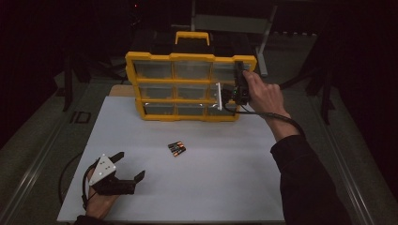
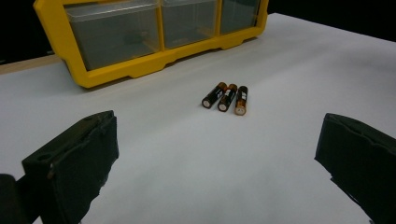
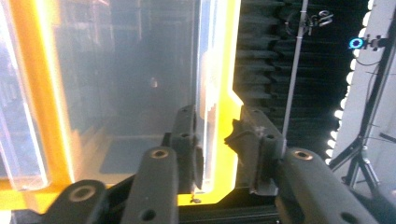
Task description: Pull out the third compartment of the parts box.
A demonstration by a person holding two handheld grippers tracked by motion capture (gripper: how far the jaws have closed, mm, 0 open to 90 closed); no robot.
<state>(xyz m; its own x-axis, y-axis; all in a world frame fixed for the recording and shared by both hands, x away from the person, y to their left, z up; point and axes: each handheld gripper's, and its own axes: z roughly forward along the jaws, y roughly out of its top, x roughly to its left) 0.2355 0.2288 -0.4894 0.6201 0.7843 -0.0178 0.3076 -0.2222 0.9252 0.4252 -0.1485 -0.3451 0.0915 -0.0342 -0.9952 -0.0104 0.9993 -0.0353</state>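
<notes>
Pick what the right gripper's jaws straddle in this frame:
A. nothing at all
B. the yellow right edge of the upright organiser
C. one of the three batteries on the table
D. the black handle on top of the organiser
B: in the right gripper view the right gripper has one jaw on either side of the organiser's yellow edge.

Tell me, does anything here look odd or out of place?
Mostly tidy. Three batteries lie loose on the white table instead of in the yellow organizer, whose right edge the right gripper is clamping.
</notes>
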